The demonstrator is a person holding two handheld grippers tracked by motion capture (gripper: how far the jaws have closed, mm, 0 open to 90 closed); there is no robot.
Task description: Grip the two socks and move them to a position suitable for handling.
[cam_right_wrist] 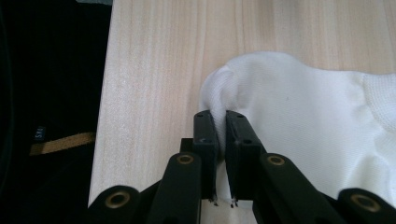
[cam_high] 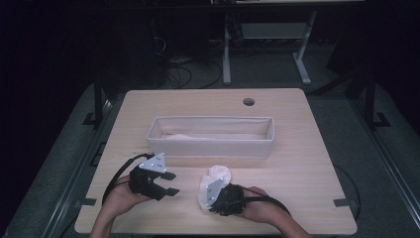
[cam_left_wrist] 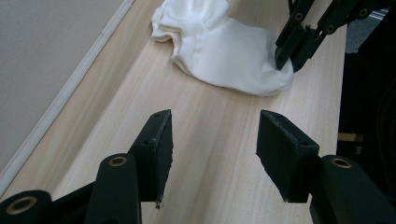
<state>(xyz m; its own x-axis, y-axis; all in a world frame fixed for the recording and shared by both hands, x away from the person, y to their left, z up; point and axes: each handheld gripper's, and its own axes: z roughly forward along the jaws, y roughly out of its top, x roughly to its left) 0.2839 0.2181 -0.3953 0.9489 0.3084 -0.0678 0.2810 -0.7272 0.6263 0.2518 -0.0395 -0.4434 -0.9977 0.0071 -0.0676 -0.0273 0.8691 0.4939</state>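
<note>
A white sock (cam_high: 216, 174) lies on the wooden table (cam_high: 297, 163) near its front edge, in front of the fabric bin. My right gripper (cam_right_wrist: 221, 122) is shut on a fold at one end of the sock (cam_right_wrist: 299, 121), with cloth pinched between the pads. From the left gripper view the right gripper (cam_left_wrist: 286, 61) bites the sock (cam_left_wrist: 224, 51) at its rounded end. My left gripper (cam_left_wrist: 215, 140) stands open to the left of the sock with only bare table between its jaws. In the high view the left gripper (cam_high: 172, 183) points right, toward the sock.
A long, light fabric bin (cam_high: 210, 147) stands across the middle of the table with something pale (cam_high: 183, 136) lying inside. A round cable hole (cam_high: 248, 101) sits near the far edge. The table's front edge is close behind both hands.
</note>
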